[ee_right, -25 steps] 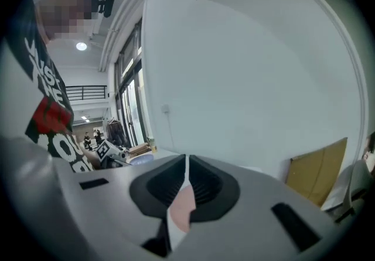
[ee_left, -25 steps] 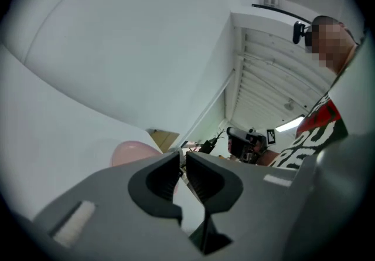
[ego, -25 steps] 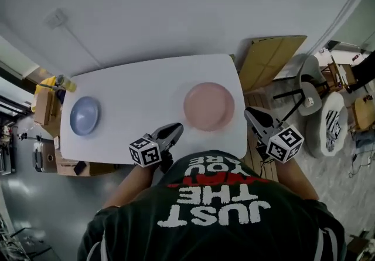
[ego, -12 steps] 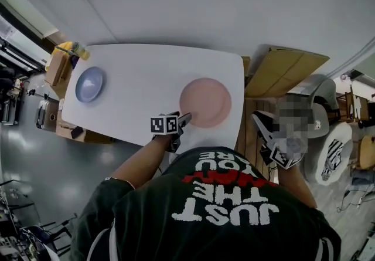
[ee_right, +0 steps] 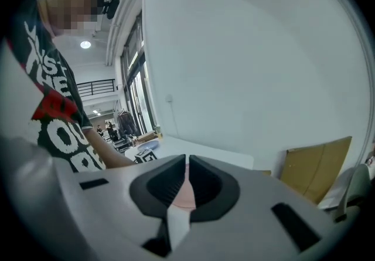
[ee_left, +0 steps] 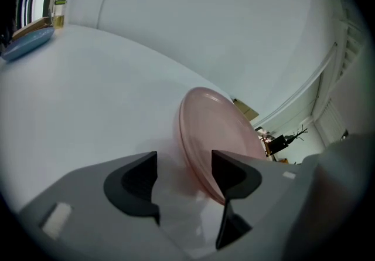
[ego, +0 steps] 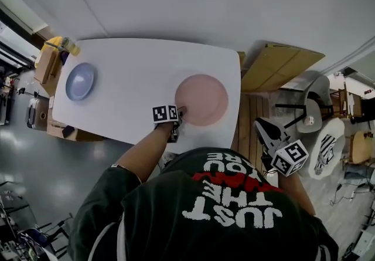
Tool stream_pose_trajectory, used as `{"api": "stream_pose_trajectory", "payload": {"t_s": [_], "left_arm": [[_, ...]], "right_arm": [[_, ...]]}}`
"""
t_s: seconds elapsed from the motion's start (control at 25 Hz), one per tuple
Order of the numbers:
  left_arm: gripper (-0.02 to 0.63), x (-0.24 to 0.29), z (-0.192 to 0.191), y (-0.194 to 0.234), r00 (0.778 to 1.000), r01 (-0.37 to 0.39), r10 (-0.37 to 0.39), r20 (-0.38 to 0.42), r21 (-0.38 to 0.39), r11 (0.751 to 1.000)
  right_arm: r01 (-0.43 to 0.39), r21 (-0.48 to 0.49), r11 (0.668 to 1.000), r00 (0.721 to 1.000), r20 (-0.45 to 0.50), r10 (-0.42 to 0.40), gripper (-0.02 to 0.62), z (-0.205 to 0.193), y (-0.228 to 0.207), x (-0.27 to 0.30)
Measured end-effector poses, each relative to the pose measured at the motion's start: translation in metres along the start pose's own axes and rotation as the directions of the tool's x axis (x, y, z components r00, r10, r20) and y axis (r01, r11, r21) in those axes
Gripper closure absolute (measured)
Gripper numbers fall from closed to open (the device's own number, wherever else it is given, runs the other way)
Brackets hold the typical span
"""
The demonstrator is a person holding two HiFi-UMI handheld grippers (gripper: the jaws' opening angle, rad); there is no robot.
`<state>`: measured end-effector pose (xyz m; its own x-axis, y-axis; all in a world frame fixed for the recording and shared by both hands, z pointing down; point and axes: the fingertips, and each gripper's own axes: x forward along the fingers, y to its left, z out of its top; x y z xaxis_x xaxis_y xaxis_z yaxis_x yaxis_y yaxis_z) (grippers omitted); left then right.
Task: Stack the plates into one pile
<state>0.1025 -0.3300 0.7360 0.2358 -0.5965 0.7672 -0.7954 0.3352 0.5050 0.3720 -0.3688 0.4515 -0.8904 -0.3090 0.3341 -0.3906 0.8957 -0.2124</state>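
Note:
On the white table [ego: 135, 87], a pink plate [ego: 201, 100] lies at the right and a smaller blue plate [ego: 81, 81] at the far left. My left gripper [ego: 179, 113] is low at the pink plate's near left rim. Its jaws have just been opening and now stand open. In the left gripper view the pink plate [ee_left: 218, 132] runs past the right finger [ee_left: 233, 173], with bare table between the pads; the blue plate [ee_left: 29, 43] lies far off. My right gripper [ego: 259, 124] hangs off the table's right side, shut [ee_right: 186, 180] on nothing.
A cardboard sheet [ego: 276, 69] leans beside the table's right end, with chairs [ego: 310, 104] beyond it. A yellow bottle [ego: 67, 47] and a wooden box [ego: 48, 66] stand at the table's left end. The person's body crowds the near edge.
The left gripper went down and forward to the pink plate's near rim and opened from shut. The right gripper shifted a little, still off the table's right side and shut.

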Motion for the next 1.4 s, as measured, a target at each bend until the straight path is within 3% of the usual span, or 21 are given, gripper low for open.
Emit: {"api": "stream_pose_trajectory", "payload": {"t_s": [0.52,0.68,0.76,0.84,0.92,1.0,1.12,1.28,1.4], "left_arm": [[0.348,0.006,-0.003,0.003,0.991,-0.106,0.108,-0.074,0.021,0.994],[0.455,0.009,-0.005,-0.007,0.991,-0.1,0.102,-0.087,0.029,0.995],[0.485,0.013,-0.003,-0.01,0.994,-0.071,0.068,-0.081,-0.024,0.997],[0.523,0.016,0.001,-0.013,0.998,-0.014,0.005,-0.067,-0.132,0.991],[0.548,0.014,0.005,-0.014,0.998,0.043,-0.054,-0.034,-0.252,0.967],[0.554,0.009,0.008,-0.015,0.997,0.077,-0.081,0.0,-0.309,0.948],[0.554,-0.001,0.006,-0.011,0.997,0.083,-0.079,0.026,-0.357,0.93],[0.554,-0.025,0.01,0.006,0.99,0.113,-0.057,0.128,-0.483,0.868],[0.554,-0.056,0.027,0.024,0.972,0.138,-0.009,0.235,-0.54,0.83]], "right_arm": [[0.063,0.016,0.998,0.998,0.012,-0.063,0.588,-0.005,-0.009,-0.024],[0.064,0.017,0.998,0.998,0.009,-0.065,0.588,-0.007,-0.01,-0.027],[0.068,0.018,0.997,0.998,0.009,-0.069,0.588,-0.007,-0.011,-0.029],[0.073,0.016,0.997,0.997,0.009,-0.073,0.588,-0.007,-0.012,-0.031],[0.074,0.015,0.997,0.997,0.008,-0.074,0.588,-0.007,-0.013,-0.035],[0.074,0.017,0.997,0.997,0.009,-0.075,0.588,-0.009,-0.018,-0.04],[0.064,0.021,0.998,0.998,0.012,-0.065,0.588,-0.01,-0.026,-0.043],[0.011,0.01,1.0,1.0,0.013,-0.011,0.588,-0.007,-0.032,-0.035],[-0.064,-0.018,0.998,0.998,0.008,0.064,0.588,0.001,-0.035,-0.017]]}}
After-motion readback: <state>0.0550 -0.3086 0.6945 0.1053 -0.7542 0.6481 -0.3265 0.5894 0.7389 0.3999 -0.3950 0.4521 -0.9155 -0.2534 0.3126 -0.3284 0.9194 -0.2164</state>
